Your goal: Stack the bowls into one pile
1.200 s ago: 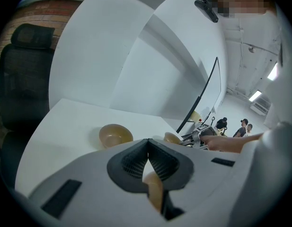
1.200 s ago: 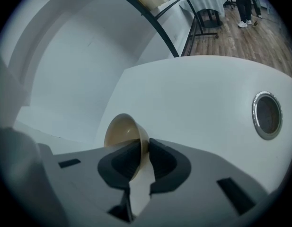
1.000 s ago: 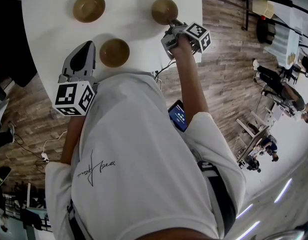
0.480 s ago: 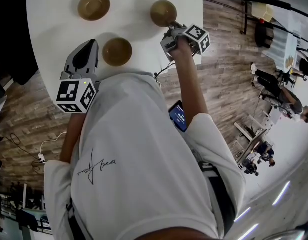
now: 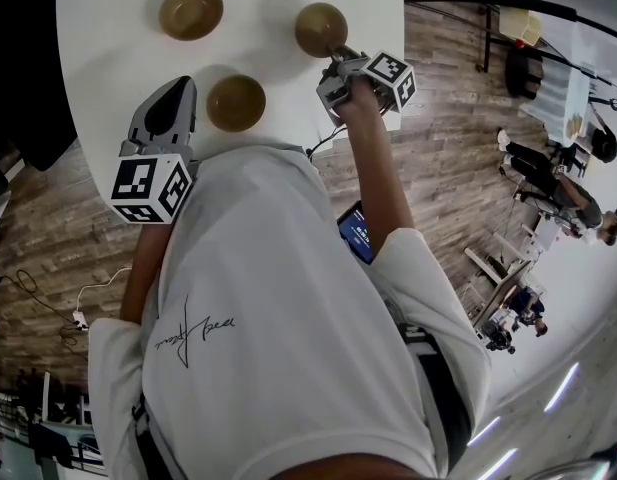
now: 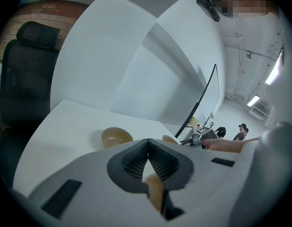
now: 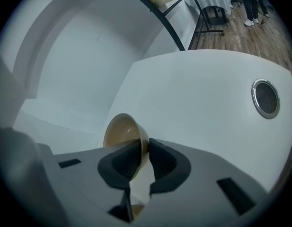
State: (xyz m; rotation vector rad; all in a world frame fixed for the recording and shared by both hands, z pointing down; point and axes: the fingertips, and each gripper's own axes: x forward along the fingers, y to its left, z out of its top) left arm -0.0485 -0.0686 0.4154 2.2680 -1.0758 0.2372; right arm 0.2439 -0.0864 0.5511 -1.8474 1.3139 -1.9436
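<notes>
Three tan bowls are on the white round table point(image 5: 108, 58). The far left bowl point(image 5: 191, 11) point(image 6: 116, 137) and the near bowl point(image 5: 236, 103) stand free. My right gripper point(image 5: 333, 60) point(image 7: 144, 148) is shut on the near rim of the right bowl point(image 5: 321, 29) point(image 7: 124, 131), which hangs tilted with its hollow facing left in the right gripper view. My left gripper point(image 5: 176, 88) point(image 6: 148, 143) hovers just left of the near bowl. Its tips touch and nothing is between them. The right bowl's edge point(image 6: 170, 139) peeks over the left gripper's jaw.
A round metal grommet point(image 7: 265, 98) is set into the table at the right. A black office chair point(image 6: 30, 65) stands left of the table. Wood floor point(image 5: 458, 118) lies to the right, with people and furniture far off.
My right gripper has carried its bowl a little to the left, closer to the other two bowls. The left gripper has stayed where it was.
</notes>
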